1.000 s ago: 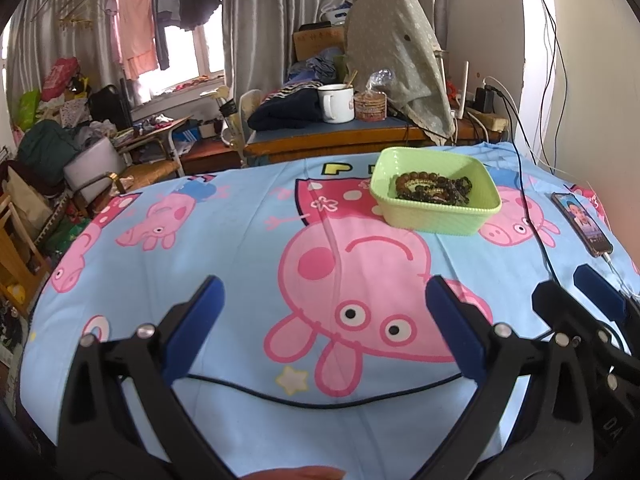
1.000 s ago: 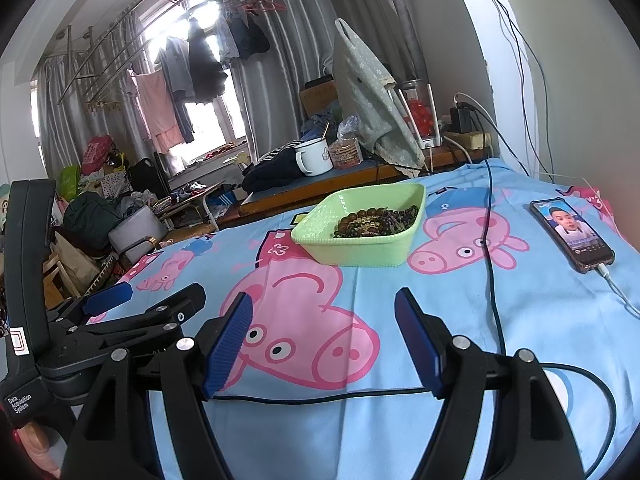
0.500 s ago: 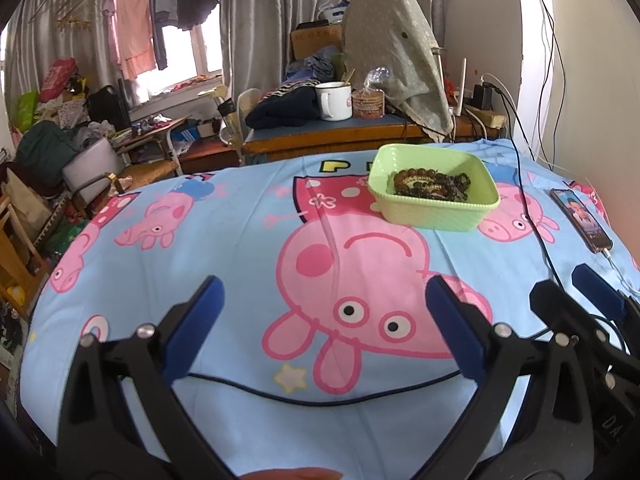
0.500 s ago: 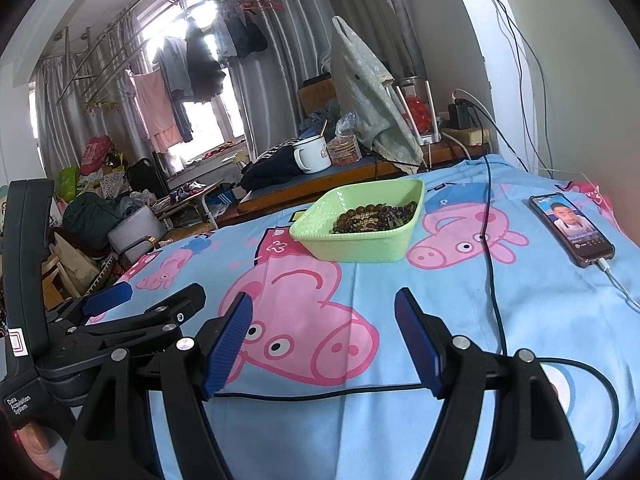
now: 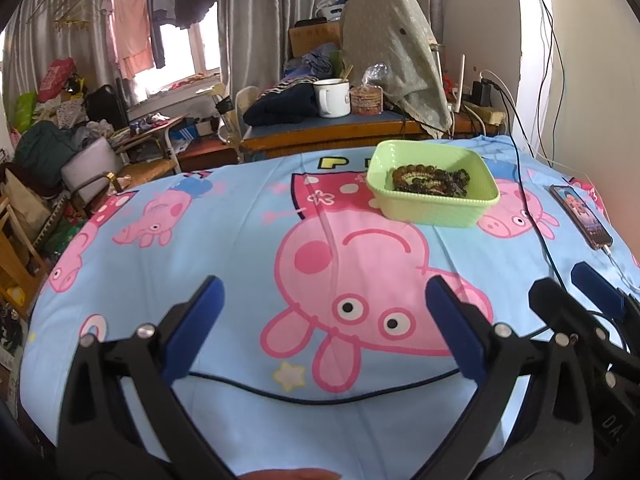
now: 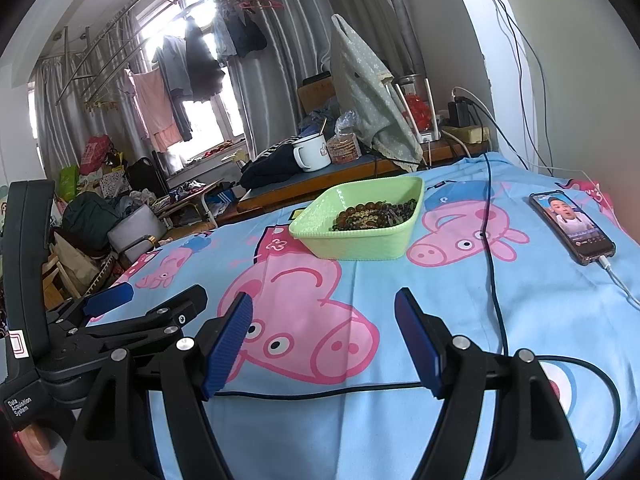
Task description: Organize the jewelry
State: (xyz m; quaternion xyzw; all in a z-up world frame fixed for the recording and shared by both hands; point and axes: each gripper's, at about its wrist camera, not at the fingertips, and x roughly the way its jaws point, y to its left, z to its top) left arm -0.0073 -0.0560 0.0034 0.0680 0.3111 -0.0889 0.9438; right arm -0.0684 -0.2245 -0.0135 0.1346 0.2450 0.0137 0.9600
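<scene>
Two handheld grippers hover side by side over a blue cartoon-pig bedsheet (image 5: 200, 240). The left gripper (image 5: 324, 312) and the right gripper (image 6: 324, 332) both stand wide open, holding nothing. Beaded bracelets (image 5: 430, 179) lie heaped in a green basket (image 5: 436, 208) on the far right, near a charging phone (image 6: 572, 226).
</scene>
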